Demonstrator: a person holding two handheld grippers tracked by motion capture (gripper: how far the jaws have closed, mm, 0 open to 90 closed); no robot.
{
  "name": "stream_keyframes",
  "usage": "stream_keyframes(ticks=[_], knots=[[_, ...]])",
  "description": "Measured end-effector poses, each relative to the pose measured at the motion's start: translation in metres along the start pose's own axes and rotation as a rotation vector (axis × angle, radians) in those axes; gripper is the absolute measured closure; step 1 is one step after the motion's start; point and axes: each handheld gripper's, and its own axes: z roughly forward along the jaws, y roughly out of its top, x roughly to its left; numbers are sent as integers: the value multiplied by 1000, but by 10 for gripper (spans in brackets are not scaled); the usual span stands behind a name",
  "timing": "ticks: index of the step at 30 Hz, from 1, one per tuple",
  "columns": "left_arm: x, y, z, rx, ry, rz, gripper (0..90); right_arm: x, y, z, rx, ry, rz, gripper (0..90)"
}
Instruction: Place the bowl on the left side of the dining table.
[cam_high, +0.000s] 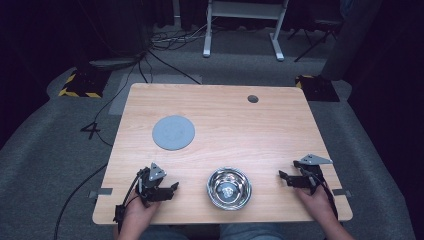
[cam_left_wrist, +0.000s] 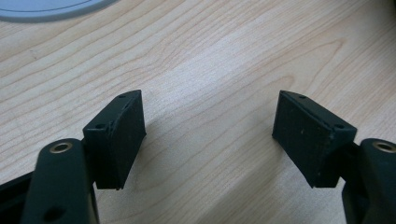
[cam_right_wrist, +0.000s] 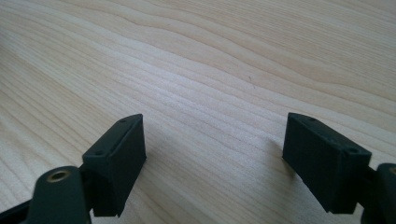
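A shiny steel bowl (cam_high: 229, 188) stands near the table's front edge, between my two hands. A flat grey round disc (cam_high: 173, 132) lies on the wood farther back on the left; its rim (cam_left_wrist: 46, 7) shows at the top of the left gripper view. My left gripper (cam_high: 172, 189) rests low at the front left, pointing toward the bowl, jaws wide apart over bare wood (cam_left_wrist: 210, 135). My right gripper (cam_high: 283, 176) sits at the front right, also aimed at the bowl, jaws apart with bare wood (cam_right_wrist: 212, 154) between them.
The light wooden table (cam_high: 225, 120) has a small dark round cable hole (cam_high: 253, 98) at the back right. Grey carpet surrounds it, with cables on the floor at left and white desk legs (cam_high: 207, 30) beyond.
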Motion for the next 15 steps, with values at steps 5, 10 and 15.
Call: stream_keyframes(ticks=[5, 10, 15], knots=[[-1, 1, 1, 11, -4, 11, 180, 0, 0, 0, -1, 0, 2, 215], [-2, 0, 1, 7, -7, 3, 180, 0, 0, 0, -1, 0, 2, 215], [-2, -1, 0, 12, -14, 15, 178, 0, 0, 0, -1, 0, 3, 215]])
